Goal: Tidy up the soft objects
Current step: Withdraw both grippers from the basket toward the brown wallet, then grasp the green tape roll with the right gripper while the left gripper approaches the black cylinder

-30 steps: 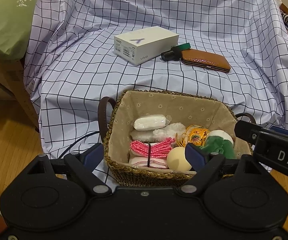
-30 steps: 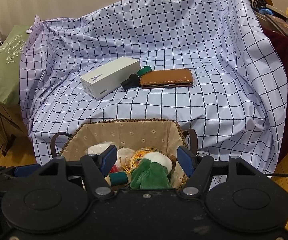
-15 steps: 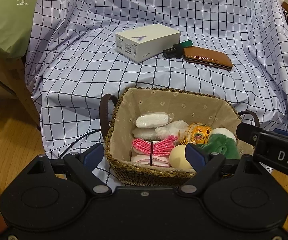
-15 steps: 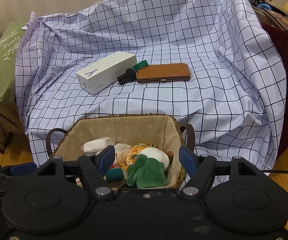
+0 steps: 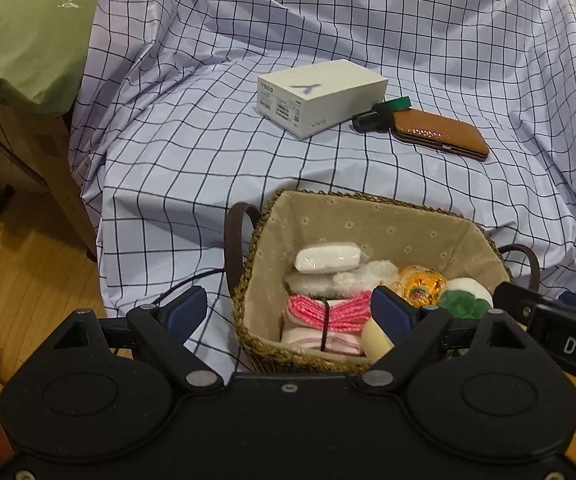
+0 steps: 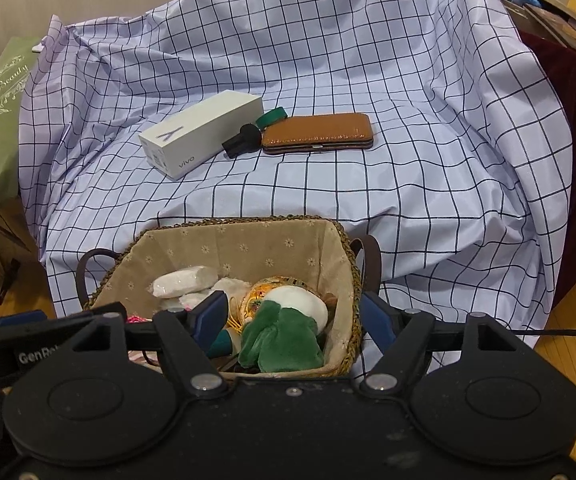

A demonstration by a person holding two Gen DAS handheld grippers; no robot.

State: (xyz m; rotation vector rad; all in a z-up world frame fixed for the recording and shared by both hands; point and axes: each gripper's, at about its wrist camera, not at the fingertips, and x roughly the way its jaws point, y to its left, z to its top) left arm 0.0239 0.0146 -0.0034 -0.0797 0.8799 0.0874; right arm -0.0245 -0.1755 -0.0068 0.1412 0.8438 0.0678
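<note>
Basket: sits at the front edge of the checked sheet, packed with soft things, including a green plush, a pink bundle and a white pack.
Left hand-held gripper: wide open, empty, straddling the basket's near-left corner.
Right hand-held gripper: jaws have just been opening, nothing pinched; one finger is inside the basket, one outside its right wall.
Risk: the basket looks close to the edge, so a nudge from either finger could tip it off.
Elsewhere: the white box and brown case lie well behind.
</note>
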